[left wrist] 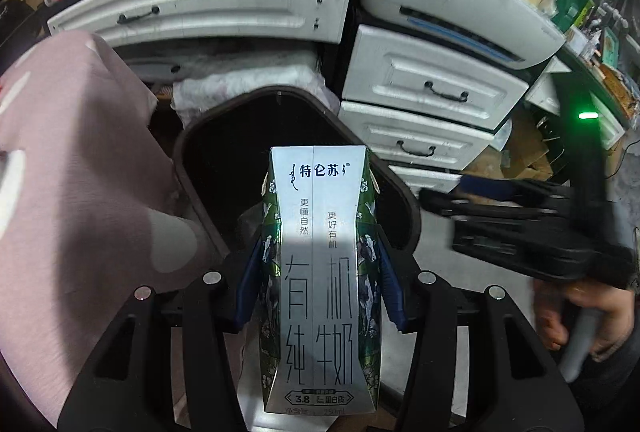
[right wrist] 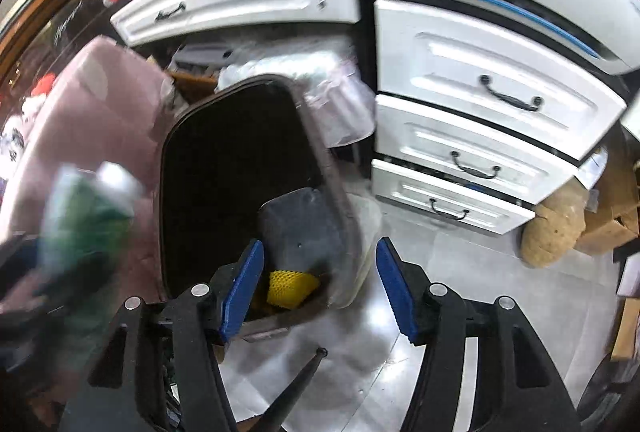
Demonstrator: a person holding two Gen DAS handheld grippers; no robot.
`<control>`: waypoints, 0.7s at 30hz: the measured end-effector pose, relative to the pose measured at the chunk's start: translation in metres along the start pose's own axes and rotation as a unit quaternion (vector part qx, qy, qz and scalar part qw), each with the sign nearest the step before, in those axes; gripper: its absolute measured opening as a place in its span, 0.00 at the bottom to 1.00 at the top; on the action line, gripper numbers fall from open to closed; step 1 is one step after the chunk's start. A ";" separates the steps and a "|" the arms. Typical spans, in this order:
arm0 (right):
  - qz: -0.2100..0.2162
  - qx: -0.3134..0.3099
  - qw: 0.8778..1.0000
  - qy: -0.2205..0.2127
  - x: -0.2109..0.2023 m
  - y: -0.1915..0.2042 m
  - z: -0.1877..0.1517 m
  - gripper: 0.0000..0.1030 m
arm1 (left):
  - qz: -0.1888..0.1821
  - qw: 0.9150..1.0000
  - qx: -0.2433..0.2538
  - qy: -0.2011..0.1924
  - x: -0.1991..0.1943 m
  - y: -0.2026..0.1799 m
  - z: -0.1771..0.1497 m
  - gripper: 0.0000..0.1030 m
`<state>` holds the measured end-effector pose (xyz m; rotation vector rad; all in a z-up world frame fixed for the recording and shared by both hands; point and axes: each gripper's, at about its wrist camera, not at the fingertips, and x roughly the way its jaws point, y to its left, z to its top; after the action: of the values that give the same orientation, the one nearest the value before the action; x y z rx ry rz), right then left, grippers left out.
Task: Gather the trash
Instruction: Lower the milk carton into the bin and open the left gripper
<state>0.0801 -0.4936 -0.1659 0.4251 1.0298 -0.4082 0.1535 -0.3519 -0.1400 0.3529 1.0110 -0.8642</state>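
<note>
Left wrist view: the left gripper [left wrist: 320, 296] is pinching a silver-and-green milk carton with black Chinese lettering [left wrist: 320, 272], one blue pad [left wrist: 249, 292] pressed into each side, the carton squeezed in at the waist. The carton is held over the near rim of a dark, brown-rimmed trash bin [left wrist: 192, 168], its top end over the black opening. A pink cloth with pale spots [left wrist: 80, 160] lies left of the bin, white drawers with black handles [left wrist: 432, 88] stand behind. At right, the right gripper [left wrist: 520, 228] shows from the side, a hand on its grey handle [left wrist: 580, 316].

Right wrist view: the right gripper [right wrist: 320, 288] has its blue pads spread apart with nothing between them, above the bin [right wrist: 336, 192]. Inside lies a yellow netted piece [right wrist: 292, 288]. A blurred green-and-white smear at left [right wrist: 88, 216] is probably the carton, though it is too smeared to be sure.
</note>
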 end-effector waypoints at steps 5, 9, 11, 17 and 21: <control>-0.001 0.005 1.000 -0.013 -0.019 -0.009 -0.011 0.57 | 0.014 1.000 -0.013 0.024 0.038 0.003 0.010 0.50; 0.000 0.002 1.000 -0.019 -0.028 -0.010 -0.017 0.58 | 0.028 0.999 -0.021 0.042 0.067 0.009 0.015 0.50; 0.000 0.001 1.000 -0.023 -0.033 -0.010 -0.018 0.59 | 0.035 0.998 -0.024 0.050 0.080 0.012 0.017 0.50; 0.006 0.001 1.000 -0.026 -0.037 -0.007 -0.021 0.59 | 0.049 0.996 -0.025 0.064 0.106 0.017 0.015 0.50; 0.009 -0.003 1.000 -0.023 -0.036 -0.004 -0.022 0.59 | 0.055 0.996 -0.017 0.074 0.115 0.018 0.011 0.50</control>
<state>0.0457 -0.4811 -0.1451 0.4178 0.9820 -0.3960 0.2018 -0.4006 -0.2345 0.4446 1.1310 -0.7290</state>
